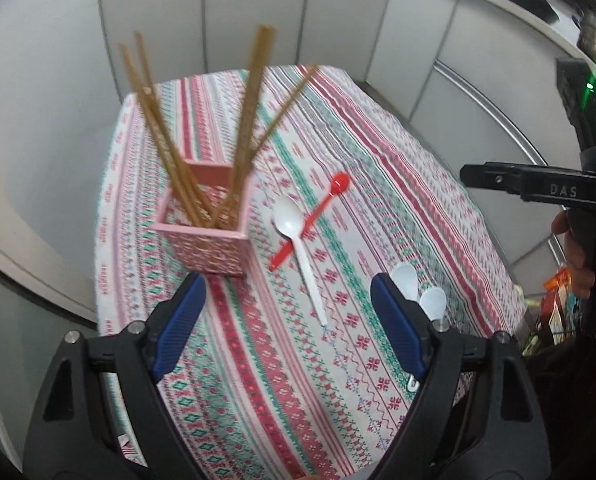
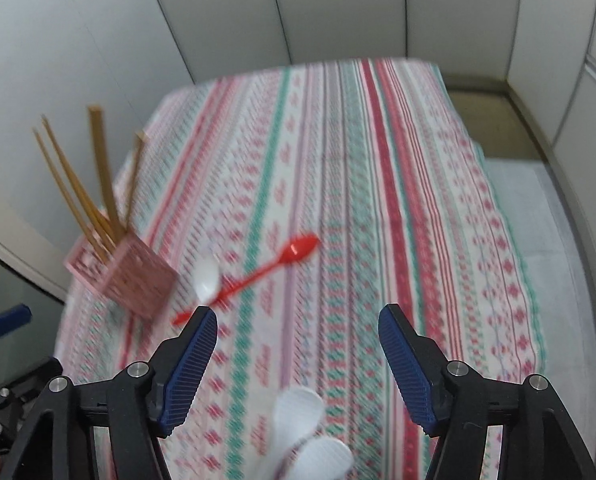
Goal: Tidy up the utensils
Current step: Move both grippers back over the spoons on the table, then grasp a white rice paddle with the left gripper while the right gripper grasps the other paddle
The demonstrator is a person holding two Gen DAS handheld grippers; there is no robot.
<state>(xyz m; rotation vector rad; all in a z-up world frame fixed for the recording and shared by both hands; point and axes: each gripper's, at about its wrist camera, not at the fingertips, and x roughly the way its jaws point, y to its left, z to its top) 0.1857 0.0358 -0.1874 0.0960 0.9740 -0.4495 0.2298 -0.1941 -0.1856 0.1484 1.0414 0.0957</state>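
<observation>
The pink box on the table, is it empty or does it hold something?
Not empty. The pink box stands upright on the tablecloth with several wooden chopsticks leaning out of its open top.

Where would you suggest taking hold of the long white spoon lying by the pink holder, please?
Grip the long white spoon on the bare lower half of its handle, coming from above with the pads across its width. It lies flat on the tablecloth, and its upper part crosses over the red spoon, so a grip there would likely disturb both. The left tool is open and nearest.
</observation>
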